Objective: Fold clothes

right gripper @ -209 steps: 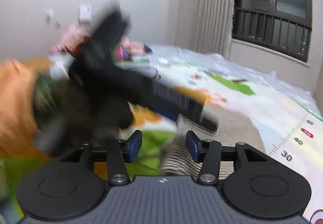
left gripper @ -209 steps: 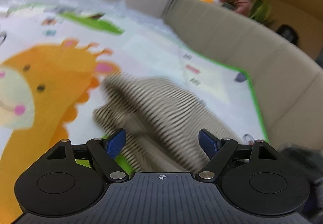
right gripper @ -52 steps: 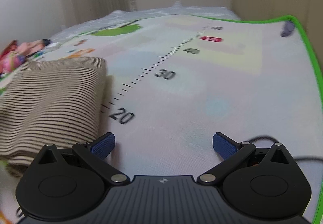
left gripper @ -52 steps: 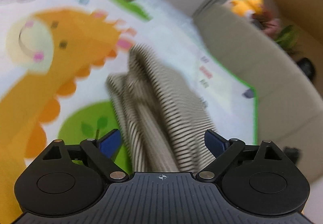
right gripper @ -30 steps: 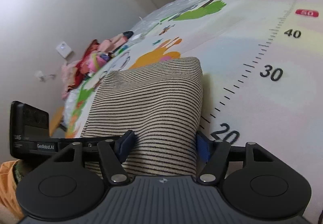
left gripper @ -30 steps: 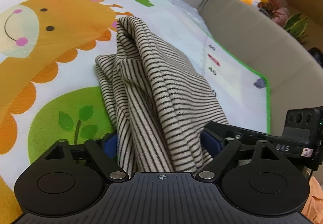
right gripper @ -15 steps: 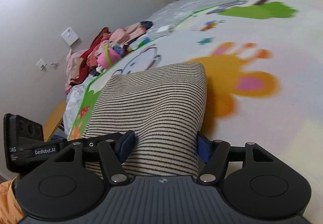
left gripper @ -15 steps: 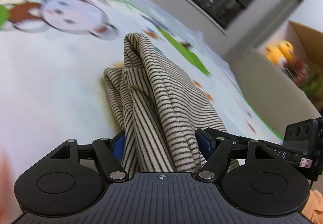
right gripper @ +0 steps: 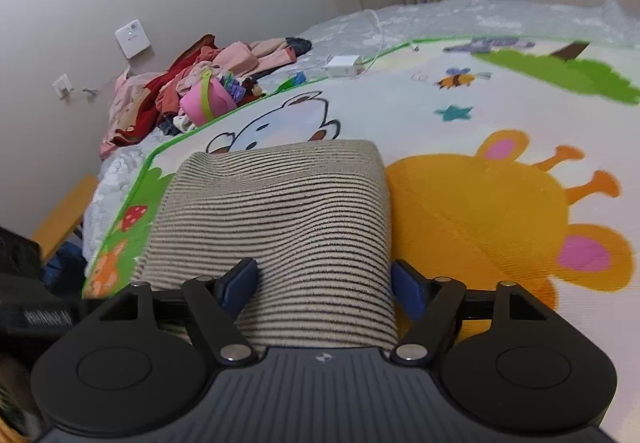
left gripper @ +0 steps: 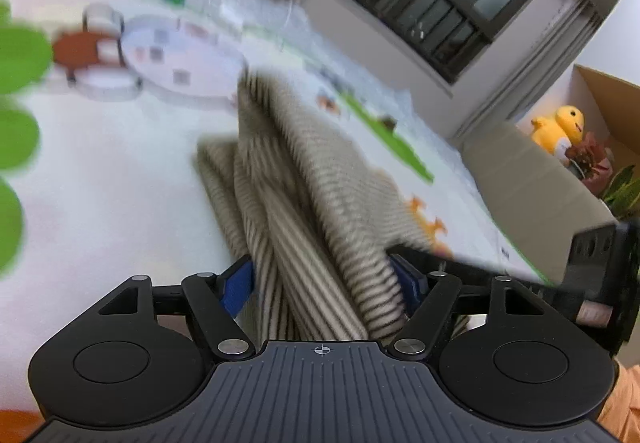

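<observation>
A folded cream garment with dark stripes (right gripper: 280,203) lies as a thick bundle on the cartoon play mat (right gripper: 480,203), beside the orange giraffe print. My right gripper (right gripper: 324,283) straddles its near end. The jaws are opening, the bundle still sits between them, and the right pad stands just off the cloth's edge. In the left wrist view the same garment (left gripper: 312,179) is blurred and bunched in upright folds. My left gripper (left gripper: 320,283) is shut on its other end, both blue pads pressing the cloth. The right gripper's body (left gripper: 592,255) shows at the far right.
A heap of pink and red clothes with a pink bucket (right gripper: 192,91) lies by the wall past the mat's green edge. A white charger (right gripper: 344,63) and its cable rest on bubble wrap. A beige padded wall (left gripper: 532,171) and yellow plush toy (left gripper: 560,127) stand at the right.
Both grippers slid the striped bundle across the mat, from the ruler print toward the bear and giraffe pictures. The right jaws now stand a little wider around the cloth.
</observation>
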Motion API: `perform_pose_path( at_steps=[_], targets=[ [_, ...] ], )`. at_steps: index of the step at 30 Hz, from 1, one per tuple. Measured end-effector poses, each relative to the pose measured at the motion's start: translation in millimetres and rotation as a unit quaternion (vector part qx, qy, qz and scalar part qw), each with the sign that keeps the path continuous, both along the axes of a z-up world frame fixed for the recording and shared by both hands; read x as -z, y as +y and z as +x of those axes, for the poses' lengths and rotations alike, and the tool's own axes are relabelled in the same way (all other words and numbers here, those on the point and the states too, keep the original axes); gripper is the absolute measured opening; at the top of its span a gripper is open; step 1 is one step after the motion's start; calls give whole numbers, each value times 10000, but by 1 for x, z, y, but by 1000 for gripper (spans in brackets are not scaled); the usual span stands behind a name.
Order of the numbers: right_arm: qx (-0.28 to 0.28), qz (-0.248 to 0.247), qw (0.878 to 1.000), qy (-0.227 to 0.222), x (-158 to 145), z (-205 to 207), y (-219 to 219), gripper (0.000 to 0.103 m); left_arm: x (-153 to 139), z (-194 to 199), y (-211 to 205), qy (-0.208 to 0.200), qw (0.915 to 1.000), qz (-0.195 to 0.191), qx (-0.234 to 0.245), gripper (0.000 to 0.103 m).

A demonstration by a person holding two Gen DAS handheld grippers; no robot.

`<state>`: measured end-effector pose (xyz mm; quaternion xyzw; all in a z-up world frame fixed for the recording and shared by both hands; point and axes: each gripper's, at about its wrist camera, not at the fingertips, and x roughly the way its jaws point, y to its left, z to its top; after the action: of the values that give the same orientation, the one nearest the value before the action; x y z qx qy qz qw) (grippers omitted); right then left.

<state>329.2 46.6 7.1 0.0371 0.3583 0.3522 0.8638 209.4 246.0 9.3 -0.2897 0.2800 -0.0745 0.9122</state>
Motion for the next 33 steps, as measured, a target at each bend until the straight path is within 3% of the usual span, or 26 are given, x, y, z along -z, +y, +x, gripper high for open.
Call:
perform_pose_path(
  at_steps=[3,6,8,10,12,14,17,19,24,26,28,30,33],
  targets=[
    [67,-243,9991,-346,-5,-11,-2,83,-32,-8,-1,-642,9974,336,-52,76],
    [37,-464,9962,-735,-12,-25,3,83,-52,3,-5,-973,9940,409,275,80],
    [-77,-589,9916,-1153,-21,-41,8,81,-47,21,-3,-750,9959,374,347,80],
    [-300,-571,9862,-1523,-32,-60,12,66,-36,43,0,-397,9980,355,345,80],
    [-689,-372,9874,-1373,-34,-74,16,66,-19,60,3,-81,9986,429,307,79],
    [-1027,-566,9876,-1046,-19,-82,29,67,-8,64,3,-123,9975,587,362,79],
    [-1228,-1214,9732,-1516,8,-96,43,75,-9,61,-3,-180,9961,758,414,80],
    [-1273,-1292,9695,-1647,7,-101,44,75,-10,60,-4,-186,9952,845,453,80],
    [-880,-425,9856,-1382,-34,-90,12,74,-6,60,2,-273,9962,698,447,80],
    [-573,-289,9885,-1369,-41,-81,2,74,-5,61,1,-296,9961,704,430,82],
    [-384,-407,9918,-1147,-31,-67,0,74,-5,59,-2,-308,9959,743,405,82],
    [-215,-824,9925,-873,-7,-52,4,76,-4,56,-5,-330,9953,817,402,83],
    [41,-188,9998,-114,21,-31,-13,89,-11,43,-12,-398,9921,1126,393,83]
  ],
)
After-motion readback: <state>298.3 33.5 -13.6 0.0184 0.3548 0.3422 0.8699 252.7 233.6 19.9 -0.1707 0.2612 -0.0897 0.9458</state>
